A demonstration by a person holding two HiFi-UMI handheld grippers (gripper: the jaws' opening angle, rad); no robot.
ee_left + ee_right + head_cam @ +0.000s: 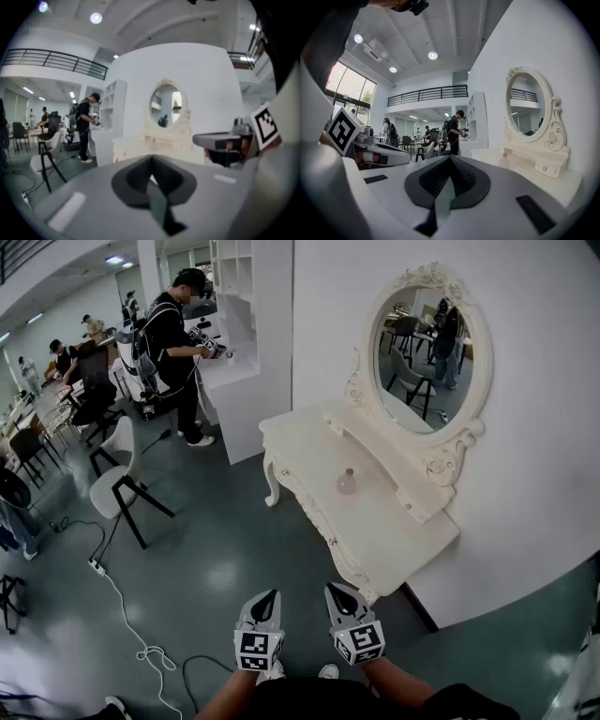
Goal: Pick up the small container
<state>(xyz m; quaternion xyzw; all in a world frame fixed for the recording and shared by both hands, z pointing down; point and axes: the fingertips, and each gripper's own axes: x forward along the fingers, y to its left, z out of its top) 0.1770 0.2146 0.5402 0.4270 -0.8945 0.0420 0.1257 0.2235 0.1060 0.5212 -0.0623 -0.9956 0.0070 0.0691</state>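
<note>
Grey left gripper (263,604) and right gripper (343,600), nearest to me, hung low and side by side over the dark floor (225,559). Each had its jaws pressed together on nothing, as each gripper view confirmed.

Beyond them stood the cream dressing table (394,540), well apart from both grippers. The small container (348,482), a rounded clear bottle with a narrow neck, stood upright and alone on the tabletop. It was just in front of the raised drawer shelf (412,486) beneath the oval mirror (433,357).

Farther off to the left were a white chair (114,486) and a person in dark clothes (173,334) at a white shelving unit (234,296).

I judged the task barely begun, with no step of the pick-up yet done. What remained was the whole approach to the table, parting one pair of jaws, closing them about the bottle's body, and the lift. The right gripper appeared the better placed, since the table lay to that side.
</note>
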